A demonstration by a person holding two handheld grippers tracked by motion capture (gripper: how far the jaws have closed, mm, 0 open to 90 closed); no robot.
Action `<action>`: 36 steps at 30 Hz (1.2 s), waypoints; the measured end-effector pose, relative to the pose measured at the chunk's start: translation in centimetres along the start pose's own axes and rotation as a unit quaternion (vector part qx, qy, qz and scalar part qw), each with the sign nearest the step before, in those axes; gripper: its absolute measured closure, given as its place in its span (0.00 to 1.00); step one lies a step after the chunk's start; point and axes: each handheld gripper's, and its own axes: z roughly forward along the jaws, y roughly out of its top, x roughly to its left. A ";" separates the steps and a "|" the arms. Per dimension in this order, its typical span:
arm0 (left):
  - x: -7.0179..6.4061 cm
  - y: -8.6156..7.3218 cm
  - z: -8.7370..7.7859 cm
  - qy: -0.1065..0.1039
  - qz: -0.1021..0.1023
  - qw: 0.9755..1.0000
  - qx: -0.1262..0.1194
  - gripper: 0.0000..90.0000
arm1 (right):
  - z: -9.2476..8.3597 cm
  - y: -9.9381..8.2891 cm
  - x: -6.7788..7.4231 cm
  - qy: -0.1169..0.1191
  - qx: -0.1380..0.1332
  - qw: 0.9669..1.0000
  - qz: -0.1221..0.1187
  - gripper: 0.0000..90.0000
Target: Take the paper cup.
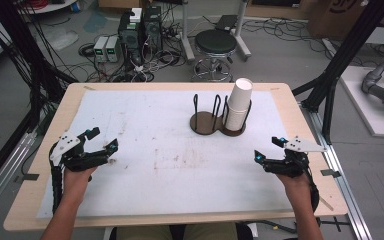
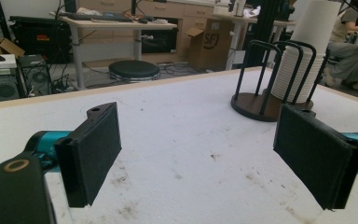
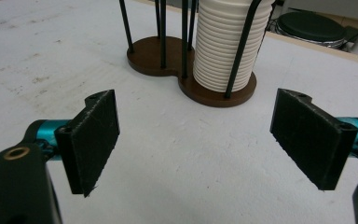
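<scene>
- Across the far middle of the pale wooden worktop [image 1: 40, 200], with its stained white sheet, the dark brown two-ring wire cup holder [image 1: 206, 123] is standing, well apart from both hands.
- Filling the holder's right-hand ring, the tall stack of white ribbed paper cups [image 1: 239, 105] is standing upright, its long axis vertical and its top rising above the wire hoops; the left-hand ring is sitting empty.
- Waiting at the near right edge, the right gripper [image 1: 269, 148] is holding its jaws wide apart with nothing between them; in the right gripper view the stack [image 3: 226, 42] is lying ahead and slightly right of centre between the pads.
- Resting at the near left edge, the left gripper [image 1: 101, 139] is likewise spread wide and empty, and in the left gripper view the cups [image 2: 303, 60] are lying far off towards the right.
- Judging by these positions, the right hand is sitting nearer the stack, so a forward reach angled slightly inward looks the shorter approach.
</scene>
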 end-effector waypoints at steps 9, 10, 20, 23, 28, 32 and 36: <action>0.1 -0.1 0.3 0.006 -0.010 1.000 0.002 0.16 | -0.1 0.0 -0.1 0.002 -0.003 1.000 0.004 0.17; 0.1 -0.1 0.3 0.006 -0.008 1.000 0.003 0.16 | -0.1 0.0 -0.1 0.002 -0.003 1.000 0.004 0.17; 0.0 -0.3 0.5 -0.001 -0.003 1.000 0.012 0.16 | 0.0 0.5 -0.4 0.010 0.004 1.000 0.023 0.17; -0.2 -0.3 0.6 -0.012 -0.015 1.000 0.022 0.16 | 0.1 1.3 -0.3 0.018 0.002 1.000 0.025 0.17; -0.5 -0.2 0.4 -0.008 -0.010 1.000 0.024 0.16 | 0.3 2.4 -0.2 0.031 -0.007 0.999 0.025 0.17; -0.7 -0.2 0.4 -0.009 -0.013 1.000 0.024 0.16 | 1.1 4.3 -0.5 0.041 -0.007 0.999 0.024 0.17; -0.7 -0.4 0.5 -0.013 -0.016 0.999 0.025 0.16 | 1.5 5.7 -0.7 0.043 -0.012 0.999 0.020 0.17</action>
